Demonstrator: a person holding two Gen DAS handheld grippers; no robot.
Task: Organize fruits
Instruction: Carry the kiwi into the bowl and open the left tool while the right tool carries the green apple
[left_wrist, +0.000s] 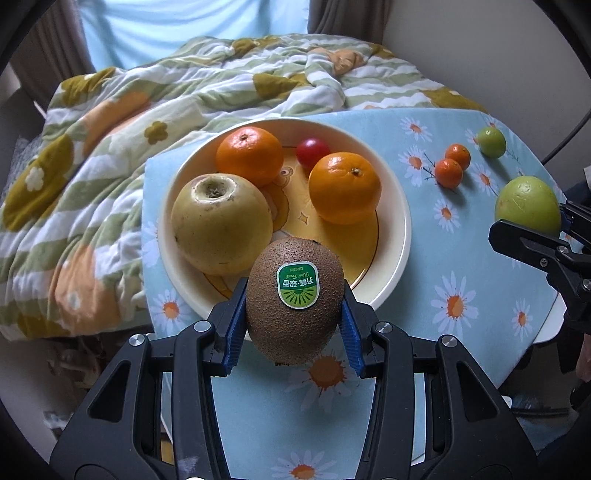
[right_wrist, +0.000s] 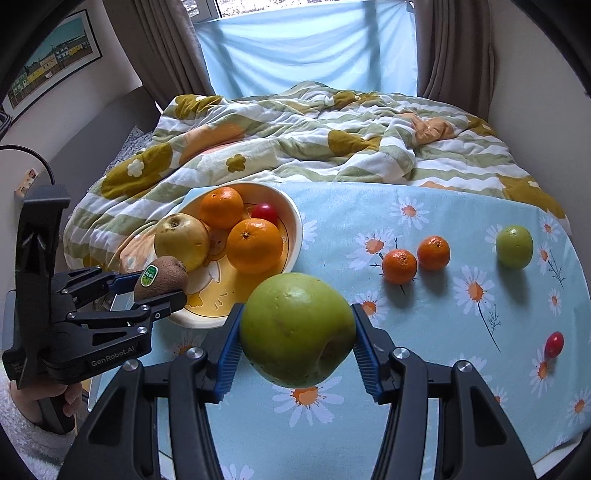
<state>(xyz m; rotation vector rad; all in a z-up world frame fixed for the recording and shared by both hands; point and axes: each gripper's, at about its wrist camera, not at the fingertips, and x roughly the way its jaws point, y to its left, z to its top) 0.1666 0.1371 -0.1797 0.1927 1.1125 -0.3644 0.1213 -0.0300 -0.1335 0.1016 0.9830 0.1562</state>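
Note:
My left gripper (left_wrist: 294, 306) is shut on a brown kiwi (left_wrist: 295, 299) with a green sticker, held over the near rim of a cream plate (left_wrist: 397, 236). The plate holds a yellow pear (left_wrist: 221, 223), two oranges (left_wrist: 343, 188) and a red cherry tomato (left_wrist: 313, 151). My right gripper (right_wrist: 297, 332) is shut on a large green apple (right_wrist: 297, 328), held above the cloth to the right of the plate (right_wrist: 295, 225). The left gripper (right_wrist: 162, 284) with the kiwi (right_wrist: 162, 277) shows in the right wrist view.
On the daisy-print blue tablecloth (right_wrist: 424, 332) lie two small mandarins (right_wrist: 399, 266), a small green fruit (right_wrist: 514, 246) and a red cherry tomato (right_wrist: 554, 344). A rumpled flowered quilt (right_wrist: 314, 136) lies behind the table. Curtains hang at the back.

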